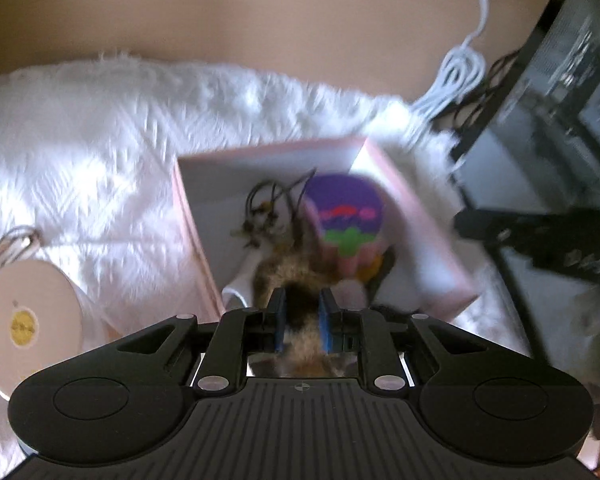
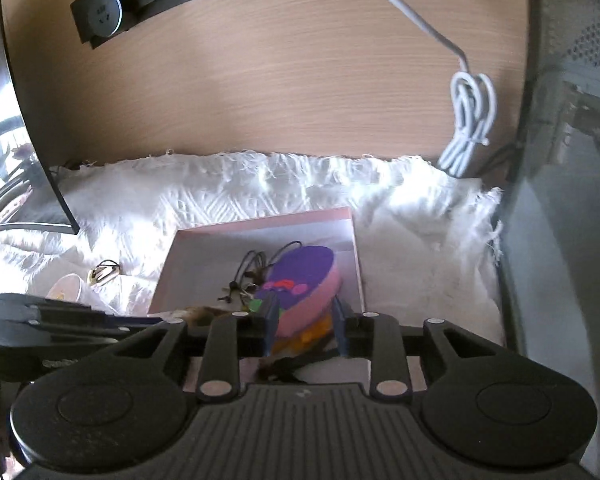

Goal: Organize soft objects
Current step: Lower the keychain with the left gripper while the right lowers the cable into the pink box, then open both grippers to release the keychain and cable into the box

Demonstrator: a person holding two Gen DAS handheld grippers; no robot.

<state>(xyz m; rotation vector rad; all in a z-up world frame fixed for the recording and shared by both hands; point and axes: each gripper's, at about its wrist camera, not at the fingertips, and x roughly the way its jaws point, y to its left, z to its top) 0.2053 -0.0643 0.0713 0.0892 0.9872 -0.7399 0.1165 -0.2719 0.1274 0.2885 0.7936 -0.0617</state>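
A pink box (image 1: pixel 188 216) (image 2: pixel 260 224) lies on a white fluffy blanket (image 1: pixel 100 140) (image 2: pixel 420 240). Inside it are black hair ties (image 1: pixel 268 200) (image 2: pixel 252 264) and a purple-and-pink soft toy (image 1: pixel 346 216) (image 2: pixel 304 276). My left gripper (image 1: pixel 302 300) is shut on a brown furry toy (image 1: pixel 296 276) at the box's near edge. My right gripper (image 2: pixel 302 310) has its jaws around the purple-and-pink toy, holding it over the box. The left gripper (image 2: pixel 60 320) shows at the left of the right wrist view.
A round pink lid with a yellow sticker (image 1: pixel 24 320) (image 2: pixel 66 288) lies left of the box beside some hair ties (image 2: pixel 104 272). A coiled white cable (image 1: pixel 456 72) (image 2: pixel 468 120), a wooden desk (image 2: pixel 280 80) and a dark computer case (image 1: pixel 560 100) are behind and right.
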